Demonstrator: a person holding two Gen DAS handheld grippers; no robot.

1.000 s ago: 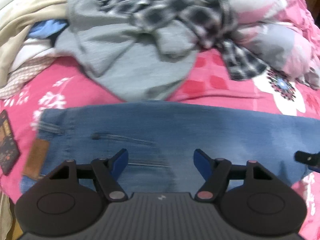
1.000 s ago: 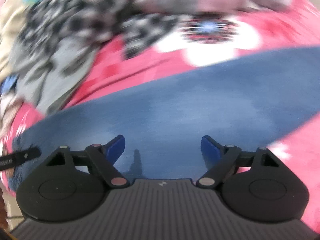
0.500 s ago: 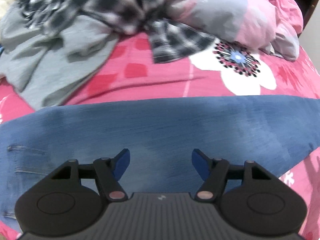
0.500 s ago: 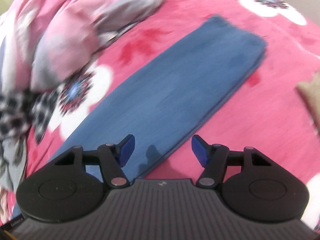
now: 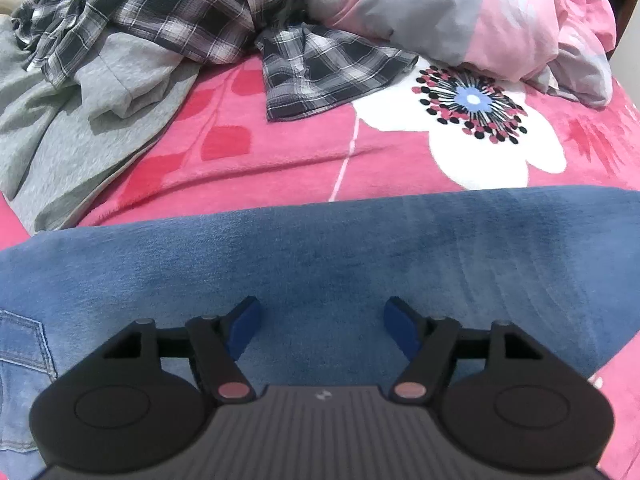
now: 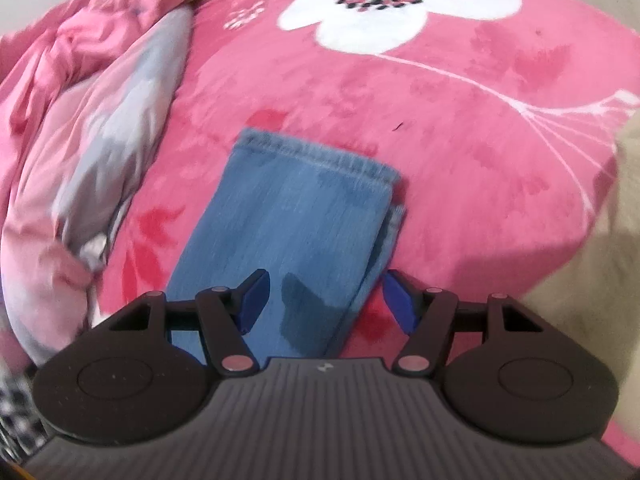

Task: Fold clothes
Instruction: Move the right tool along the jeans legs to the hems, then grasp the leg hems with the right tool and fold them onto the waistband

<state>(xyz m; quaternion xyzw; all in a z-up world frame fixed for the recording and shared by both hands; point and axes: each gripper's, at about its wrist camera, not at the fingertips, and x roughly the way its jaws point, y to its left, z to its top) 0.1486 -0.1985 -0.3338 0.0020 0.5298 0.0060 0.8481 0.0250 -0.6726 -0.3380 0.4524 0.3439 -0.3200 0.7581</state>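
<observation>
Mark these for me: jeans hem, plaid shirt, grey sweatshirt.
jeans hem [image 6: 320,158]: right wrist view, on the stitched cuff edge at the far end of the leg.
plaid shirt [image 5: 320,76]: left wrist view, on the flap lying on the pink blanket.
grey sweatshirt [image 5: 80,136]: left wrist view, on its flat body.

A fuzzy pink blanket w/ big white flower prints [image 5: 280,152] covered the bed. A crumpled pink-and-grey duvet [image 5: 480,20] lay bunched at the far right in the left wrist view, touching the flower print's edge; same duvet [image 6: 80,140] sat along the left side in the right wrist view. A blurry cream-coloured fabric [image 6: 624,200] showed at the right edge.
</observation>
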